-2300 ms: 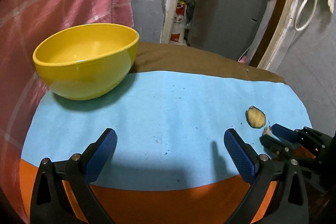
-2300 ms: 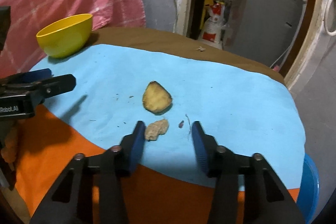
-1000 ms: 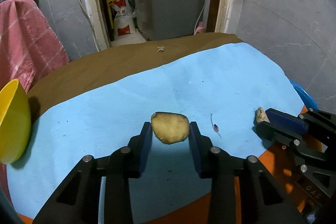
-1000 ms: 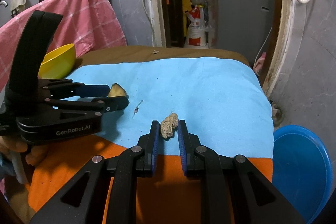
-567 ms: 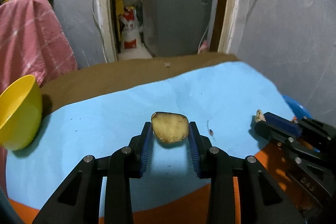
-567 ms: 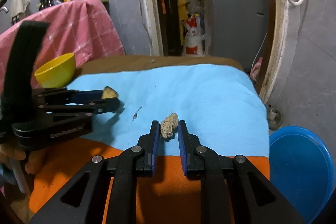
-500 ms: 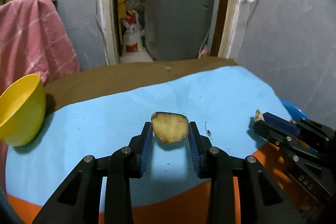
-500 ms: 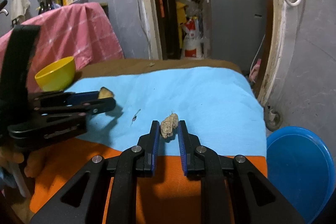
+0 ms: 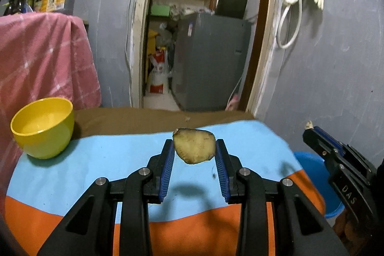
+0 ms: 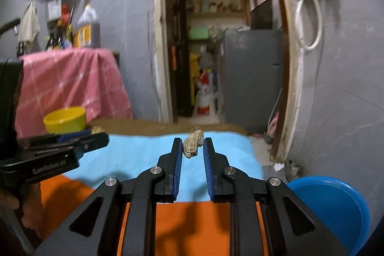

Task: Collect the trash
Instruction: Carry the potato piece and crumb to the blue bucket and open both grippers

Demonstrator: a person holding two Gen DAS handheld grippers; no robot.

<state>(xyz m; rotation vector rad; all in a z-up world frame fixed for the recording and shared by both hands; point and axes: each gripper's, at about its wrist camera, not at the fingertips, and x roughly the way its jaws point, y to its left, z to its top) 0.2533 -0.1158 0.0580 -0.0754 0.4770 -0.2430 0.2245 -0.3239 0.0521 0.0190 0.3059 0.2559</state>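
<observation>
Lifting since before — peel slice (image 9: 194,146) and scrap (image 10: 192,144) both airborne.

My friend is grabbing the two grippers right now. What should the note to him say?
Left gripper: shut on the flat brown peel slice, lifted clear of the blue cloth.
Right gripper: shut on the small dry scrap, also in the air.
Yellow bowl sits at the far left of the table; blue basin is on the floor to the right of the table.
Done: both big scraps picked up.
Left: drop them in a container; which one is meant cannot be told. A tiny dark speck remains on the cloth.
</observation>
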